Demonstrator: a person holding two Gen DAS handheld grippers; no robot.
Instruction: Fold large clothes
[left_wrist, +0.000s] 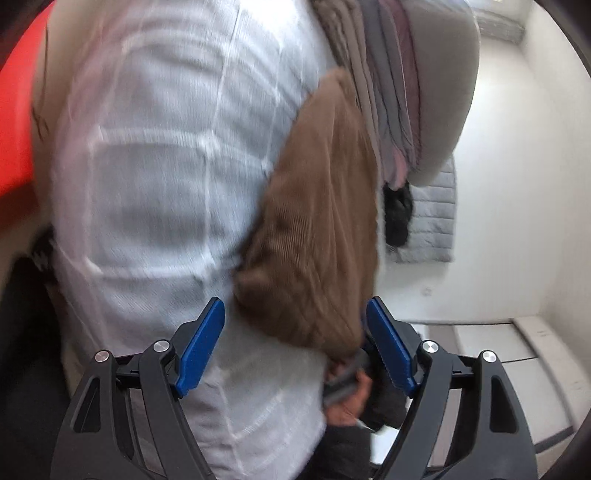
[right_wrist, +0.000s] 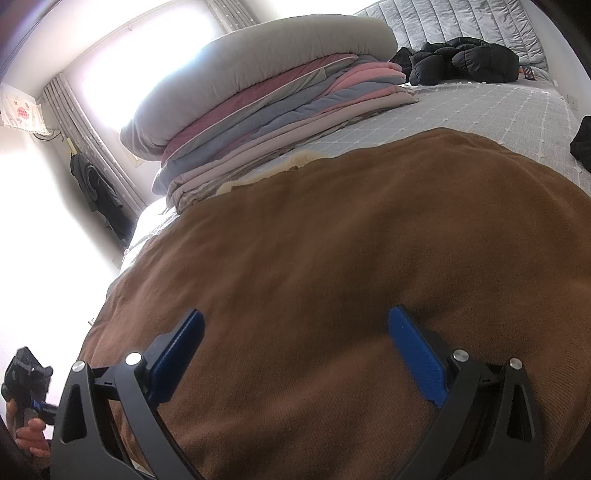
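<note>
Across the lower half of the right wrist view, the brown garment (right_wrist: 332, 277) lies spread on the bed (right_wrist: 498, 110), ready for folding. The right gripper (right_wrist: 295, 354) hovers wide over it, holding nothing; the left gripper (left_wrist: 295, 347) gapes empty too.

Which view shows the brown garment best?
Right wrist. The brown garment lies spread over the bed, sharp and filling the frame. The left wrist view catches only a blurred, tilted part of it, its near end between the open left gripper fingers.
</note>
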